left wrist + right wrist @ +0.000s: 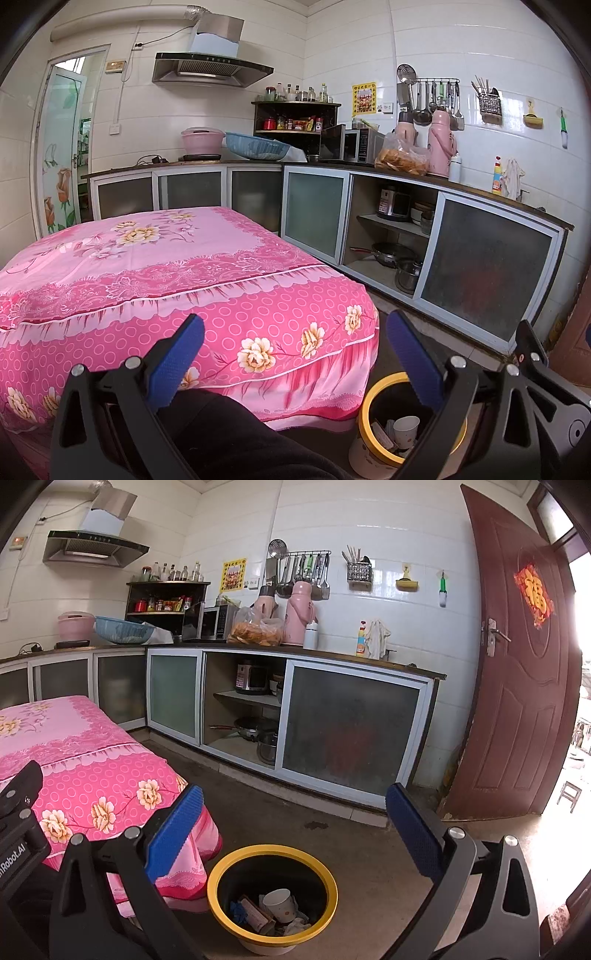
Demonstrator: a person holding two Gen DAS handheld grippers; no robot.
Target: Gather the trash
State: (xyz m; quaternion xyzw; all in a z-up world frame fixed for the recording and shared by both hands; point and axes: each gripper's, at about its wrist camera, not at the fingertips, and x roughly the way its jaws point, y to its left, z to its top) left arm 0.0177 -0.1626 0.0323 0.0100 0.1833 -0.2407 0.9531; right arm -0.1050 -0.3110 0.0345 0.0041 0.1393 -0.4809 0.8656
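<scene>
Bare concrete floor runs between the pink-covered worktop and the cabinets. Beside the worktop's corner stands the yellow-rimmed bin, holding a paper cup and wrappers. Left gripper and right gripper both hang with jaws wide apart, holding nothing.

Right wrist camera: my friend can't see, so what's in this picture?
Open, empty tongs hang over a yellow-rimmed bin holding a paper cup and scraps. A pink flowery table is left, kitchen cabinets behind, a brown door right.
</scene>
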